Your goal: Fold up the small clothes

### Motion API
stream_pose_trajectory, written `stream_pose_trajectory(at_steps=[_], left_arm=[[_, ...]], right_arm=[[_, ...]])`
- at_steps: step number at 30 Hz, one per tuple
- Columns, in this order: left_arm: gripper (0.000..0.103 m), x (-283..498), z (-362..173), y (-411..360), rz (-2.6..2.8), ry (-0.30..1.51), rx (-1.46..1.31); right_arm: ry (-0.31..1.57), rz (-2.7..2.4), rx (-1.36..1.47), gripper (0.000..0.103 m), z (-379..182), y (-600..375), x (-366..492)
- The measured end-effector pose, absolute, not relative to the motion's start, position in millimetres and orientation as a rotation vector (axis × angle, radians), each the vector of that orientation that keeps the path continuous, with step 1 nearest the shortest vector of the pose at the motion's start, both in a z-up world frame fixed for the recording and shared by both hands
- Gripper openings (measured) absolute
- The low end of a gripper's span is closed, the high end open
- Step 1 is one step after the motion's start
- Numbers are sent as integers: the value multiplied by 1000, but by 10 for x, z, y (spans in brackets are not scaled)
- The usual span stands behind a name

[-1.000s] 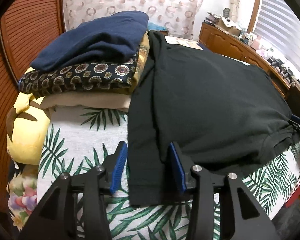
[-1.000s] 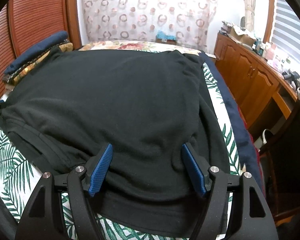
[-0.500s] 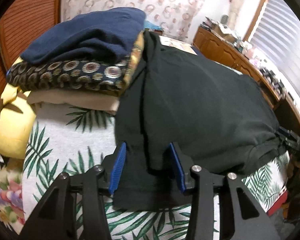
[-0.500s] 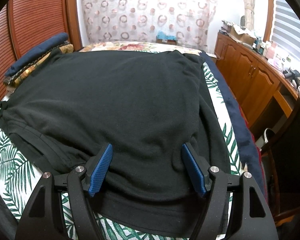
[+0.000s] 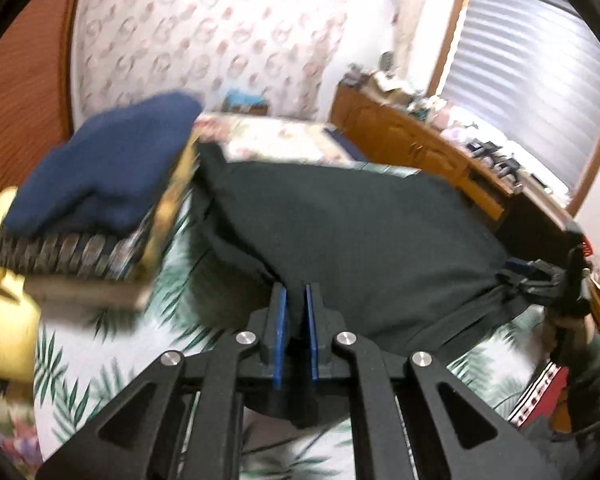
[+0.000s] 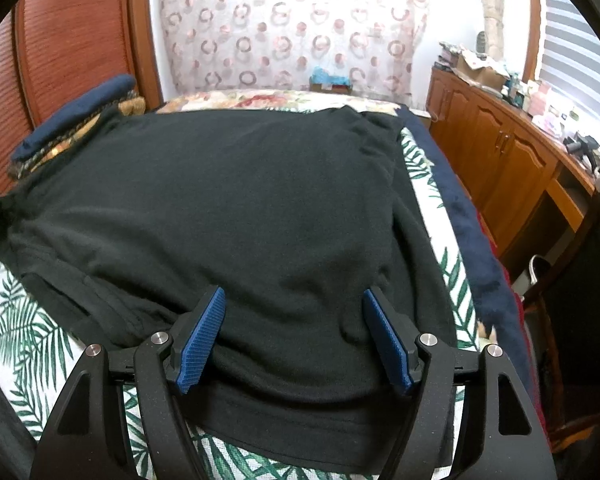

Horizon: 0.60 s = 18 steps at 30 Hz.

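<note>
Left tool (image 5: pixel 296 300) pinching black shirt (image 6: pixel 228 208) edge, just closed. Right tool (image 6: pixel 294 312) spread over shirt's near hem. Folded stack (image 5: pixel 100 208) far left on bed (image 6: pixel 24 320).

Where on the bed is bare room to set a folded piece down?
Bare leaf-print sheet between the black shirt and folded stack; a narrow strip right of the shirt. The stack's corner is crowded.

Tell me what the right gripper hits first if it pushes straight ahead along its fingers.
Most likely the black garment: the open right gripper points down at it, with the cloth filling the gap between its fingers. Depth is unclear, so it may already touch.
</note>
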<state>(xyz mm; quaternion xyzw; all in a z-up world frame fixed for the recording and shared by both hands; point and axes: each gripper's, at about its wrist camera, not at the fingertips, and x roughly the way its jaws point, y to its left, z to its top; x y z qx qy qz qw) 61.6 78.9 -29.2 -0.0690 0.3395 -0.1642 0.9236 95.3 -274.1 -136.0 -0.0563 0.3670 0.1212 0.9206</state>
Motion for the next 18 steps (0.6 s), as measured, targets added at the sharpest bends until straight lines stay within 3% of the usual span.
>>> stream_pose_trajectory(at_steps=[8, 15, 18], left_arm=[[5, 964, 160, 38, -532, 632, -77], [5, 1128, 396, -591, -666, 611, -11], [5, 1191, 497, -808, -714, 615, 1]], right_arm=[[697, 227, -98, 72, -1121, -2972, 844], [661, 216, -75, 60, -949, -3215, 703], [650, 202, -81, 59, -918, -3261, 659]])
